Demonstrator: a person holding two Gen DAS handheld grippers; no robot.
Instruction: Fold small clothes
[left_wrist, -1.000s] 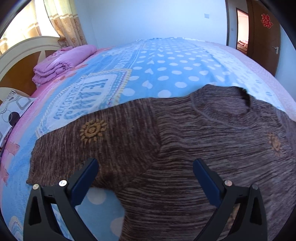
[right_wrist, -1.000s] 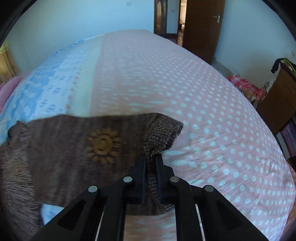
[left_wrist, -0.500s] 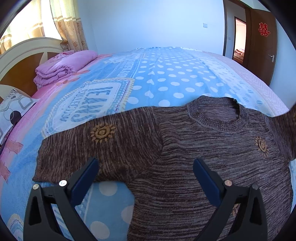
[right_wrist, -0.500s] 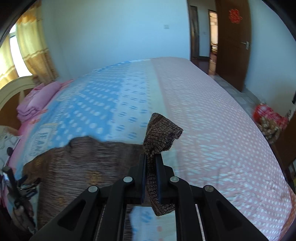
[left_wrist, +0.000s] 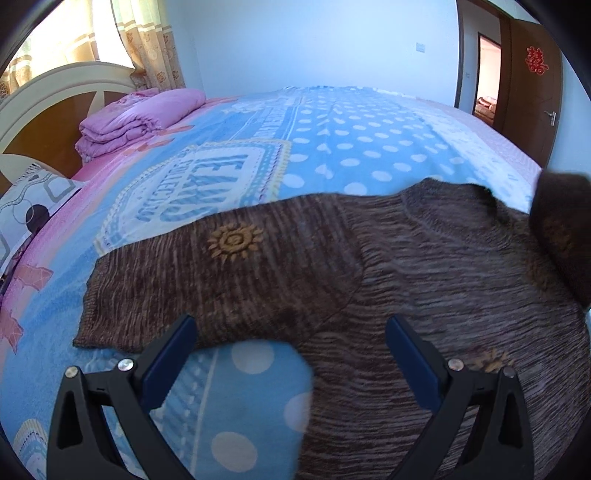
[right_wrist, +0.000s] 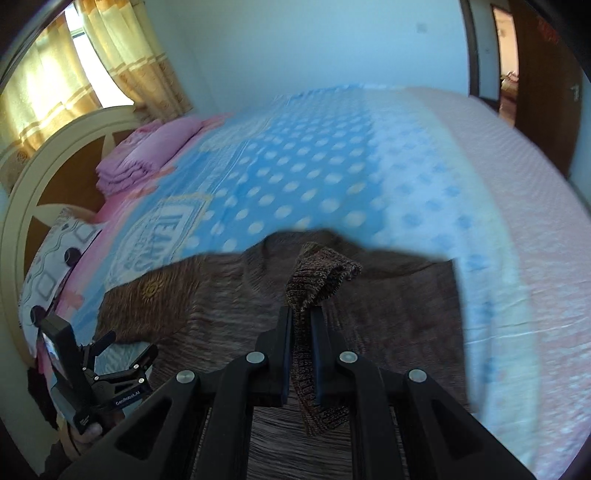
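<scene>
One sleeve (left_wrist: 207, 280) of the brown sweater (left_wrist: 424, 295) is seen lying flat on the bed (left_wrist: 332, 147) in the left wrist view, with the left gripper (left_wrist: 291, 354) spread wide and empty above its near edge. In the right wrist view, the other sleeve's cuff (right_wrist: 317, 280) is pinched between the closed fingers of the right gripper (right_wrist: 301, 332), raised over the sweater's body. It is best carried leftward, low and taut. Ample bare bedding is left far and right.

Bed (left_wrist: 369, 147) carries a blue polka-dot blanket. Brown sweater (left_wrist: 424, 266) lies spread flat at its near edge. Folded pink quilt (left_wrist: 136, 118) and patterned pillow (left_wrist: 33, 206) rest by the headboard edge.
</scene>
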